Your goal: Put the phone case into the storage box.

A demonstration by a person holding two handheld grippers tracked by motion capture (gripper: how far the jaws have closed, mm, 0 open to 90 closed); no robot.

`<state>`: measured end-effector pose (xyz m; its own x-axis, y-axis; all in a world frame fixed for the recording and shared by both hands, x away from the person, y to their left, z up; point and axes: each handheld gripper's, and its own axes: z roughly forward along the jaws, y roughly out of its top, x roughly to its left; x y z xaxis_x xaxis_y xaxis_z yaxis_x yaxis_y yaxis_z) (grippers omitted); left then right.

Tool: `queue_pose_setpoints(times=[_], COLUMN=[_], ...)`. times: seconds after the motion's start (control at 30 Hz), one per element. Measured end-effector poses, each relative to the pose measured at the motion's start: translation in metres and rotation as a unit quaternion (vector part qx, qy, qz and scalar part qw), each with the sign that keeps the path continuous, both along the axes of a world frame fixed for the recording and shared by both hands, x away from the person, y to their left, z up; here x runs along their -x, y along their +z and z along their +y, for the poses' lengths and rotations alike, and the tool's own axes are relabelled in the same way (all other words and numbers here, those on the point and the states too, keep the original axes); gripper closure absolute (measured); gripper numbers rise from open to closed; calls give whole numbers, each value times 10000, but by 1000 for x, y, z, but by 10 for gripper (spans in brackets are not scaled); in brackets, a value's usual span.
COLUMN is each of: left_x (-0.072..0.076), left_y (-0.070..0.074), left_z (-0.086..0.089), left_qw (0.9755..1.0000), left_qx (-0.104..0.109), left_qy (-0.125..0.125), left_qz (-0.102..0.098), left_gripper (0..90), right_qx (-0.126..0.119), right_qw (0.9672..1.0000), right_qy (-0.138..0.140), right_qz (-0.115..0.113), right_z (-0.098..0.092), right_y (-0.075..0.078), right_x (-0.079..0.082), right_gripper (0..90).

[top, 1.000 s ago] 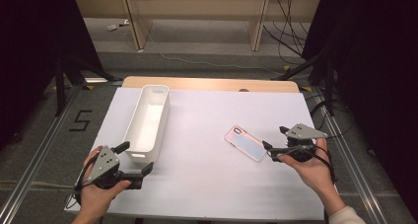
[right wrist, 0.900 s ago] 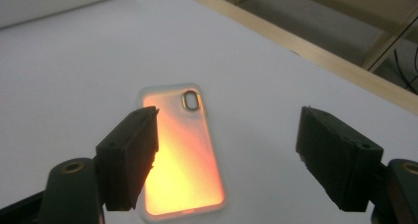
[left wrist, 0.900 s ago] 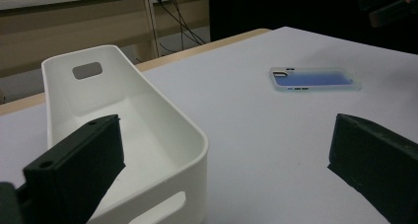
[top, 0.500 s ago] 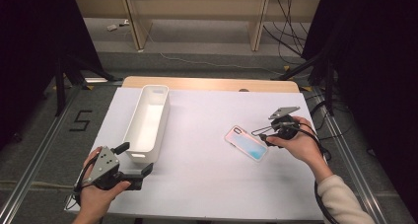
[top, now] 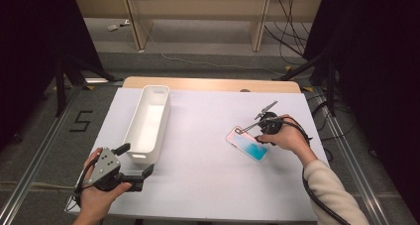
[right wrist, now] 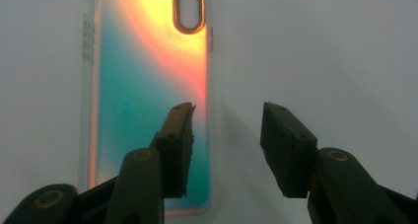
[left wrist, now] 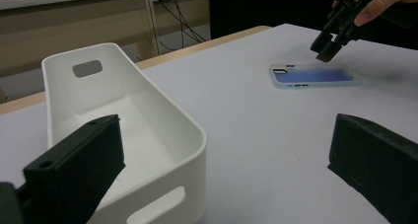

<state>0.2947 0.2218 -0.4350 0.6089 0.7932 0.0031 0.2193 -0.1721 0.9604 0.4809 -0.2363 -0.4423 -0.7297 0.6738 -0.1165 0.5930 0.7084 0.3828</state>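
High view: my right gripper point(top: 246, 131) hangs over phone case point(top: 247, 144) near right edge of table point(top: 208, 185), jaws just closing, part open, astride case's long edge. My left gripper point(top: 134, 160) at near left corner, jaws apart, beside white bin point(top: 148, 123).

Left gripper view: jaws wide, nothing between; bin just ahead, case point(left wrist: 315, 76) flat beyond.

Right gripper view: one jaw over case point(right wrist: 148, 86), other over bare table; contact unclear.

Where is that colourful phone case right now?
In the high view the phone case lies flat on the right half of the white table, just under the right gripper and well right of the white bin.
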Motion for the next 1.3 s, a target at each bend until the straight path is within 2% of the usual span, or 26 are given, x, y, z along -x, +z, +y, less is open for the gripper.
queue_pose_setpoints(times=[0.13,0.17,0.2,0.27,0.33,0.4,0.47,0.57,0.63,0.67,0.77,0.87,0.97,1.0,1.03,1.3], left_x=[0,0,0,0,0,1,1,1,1,1,2,2,2,2,2,3], left_y=[0,0,-1,-1,0,0,0,0,0,0,0,0,0,0,0,0], left_z=[0,0,0,0,0,0,1,1,1,1,1,1,1,2,2,2], left_qw=[10000,10000,10000,10000,10000,10000,10000,10000,10000,10000,10000,10000,10000,10000,10000,10000], left_qx=[-6,-3,18,20,-3,4,6,7,1,5,14,12,1,1,1,1], left_qy=[1,-2,-16,-17,2,8,17,18,15,18,29,29,34,36,42,58], left_qz=[4,4,-10,-9,-2,-1,-1,2,6,7,2,2,-3,-3,-6,1], left_gripper=[0,0,0,0,0,0,0,0,0,0,0,0,0,0,0,0], right_qx=[89,120,274,320,431,458,455,486,511,530,519,517,570,535,574,750], right_qw=[9999,9998,9990,9987,9977,9975,9968,9966,9959,9950,9944,9933,9922,9916,9914,9901], right_qy=[16,19,70,89,114,136,94,123,120,70,197,88,187,92,196,99], right_qz=[102,178,345,381,511,511,651,651,731,840,895,1034,1092,1176,1157,1186], right_z=[4,5,8,9,10,10,11,11,12,14,13,16,16,18,18,22], right_y=[-3,-3,-5,-6,-8,-9,-9,-10,-9,-9,-9,-8,-8,-8,-9,-8], right_x=[-5,-6,-8,-9,-13,-14,-17,-19,-20,-22,-24,-24,-27,-26,-28,-28], right_gripper=[652,670,679,679,680,682,695,703,720,748,770,807,821,827,843,878])
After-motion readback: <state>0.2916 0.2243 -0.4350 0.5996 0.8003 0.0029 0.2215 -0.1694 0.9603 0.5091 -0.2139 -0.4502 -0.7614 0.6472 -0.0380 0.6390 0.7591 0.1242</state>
